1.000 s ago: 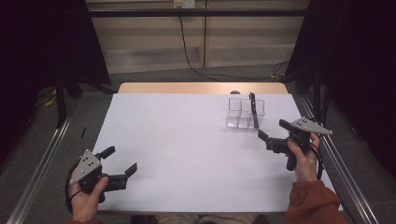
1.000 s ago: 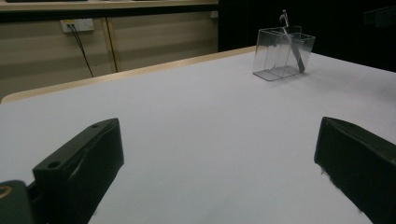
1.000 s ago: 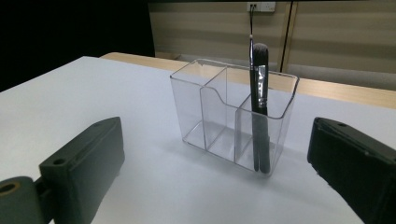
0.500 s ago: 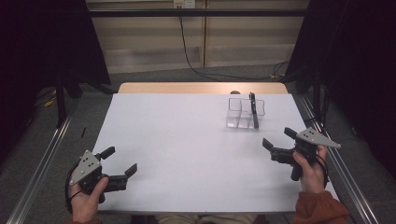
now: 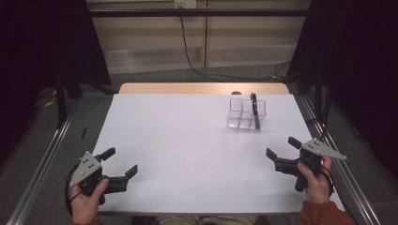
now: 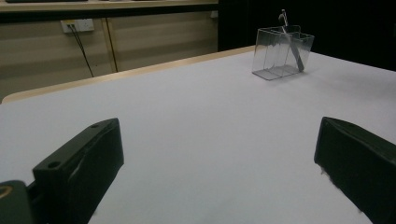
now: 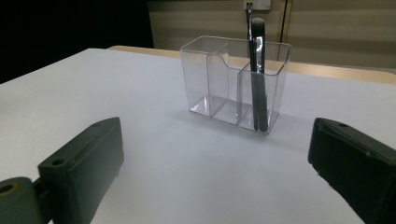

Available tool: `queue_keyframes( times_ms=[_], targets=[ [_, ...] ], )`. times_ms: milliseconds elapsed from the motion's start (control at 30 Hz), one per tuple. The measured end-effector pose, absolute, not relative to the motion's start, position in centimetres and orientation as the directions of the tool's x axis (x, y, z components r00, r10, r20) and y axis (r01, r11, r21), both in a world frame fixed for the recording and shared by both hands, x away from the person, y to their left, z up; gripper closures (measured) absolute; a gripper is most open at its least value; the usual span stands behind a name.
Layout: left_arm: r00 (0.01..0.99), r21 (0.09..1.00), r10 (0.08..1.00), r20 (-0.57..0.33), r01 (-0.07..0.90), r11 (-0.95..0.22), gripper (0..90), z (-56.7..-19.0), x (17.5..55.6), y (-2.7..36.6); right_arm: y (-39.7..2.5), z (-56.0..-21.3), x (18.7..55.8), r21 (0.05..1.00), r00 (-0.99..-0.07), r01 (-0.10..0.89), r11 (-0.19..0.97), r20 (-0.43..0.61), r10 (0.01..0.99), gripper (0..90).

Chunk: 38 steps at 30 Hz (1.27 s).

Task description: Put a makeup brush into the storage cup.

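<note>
A clear plastic organiser (image 5: 246, 114) with several compartments stands on the white table (image 5: 187, 140) at the back right. A dark pen-like tool (image 5: 255, 110) leans upright in its right compartment, seen also as the tool (image 7: 258, 84) and the tool (image 6: 292, 39). My left gripper (image 5: 120, 163) rests open near the front left corner, nothing between its fingers. My right gripper (image 5: 283, 147) is open at the front right, some way short of the organiser (image 7: 233, 81), its jaws wide apart and empty.
Metal rails (image 5: 42, 159) run along both sides of the table. A wooden strip (image 5: 202, 88) edges the far side. A black cable (image 5: 187, 47) hangs down the back wall from a socket. Dark curtains flank both sides.
My right gripper has drawn back from beside the organiser toward the front right edge of the table. The left gripper has stayed where it was.
</note>
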State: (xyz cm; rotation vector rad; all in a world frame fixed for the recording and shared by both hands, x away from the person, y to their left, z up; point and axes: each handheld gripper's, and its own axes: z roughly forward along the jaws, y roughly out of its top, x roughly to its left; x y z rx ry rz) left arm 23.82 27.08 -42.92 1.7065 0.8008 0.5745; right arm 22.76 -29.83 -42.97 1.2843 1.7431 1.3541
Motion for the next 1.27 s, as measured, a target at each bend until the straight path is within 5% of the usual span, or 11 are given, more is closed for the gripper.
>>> queue_keyframes(
  times_ms=[1267],
  targets=[
    [0.658,0.959,0.753,-0.015,0.222,-0.175,1.4,-43.0,23.6,27.0,-30.5,-44.4,19.7,0.94,-0.347,0.341,0.027,0.099,0.933,1.6]
  ],
)
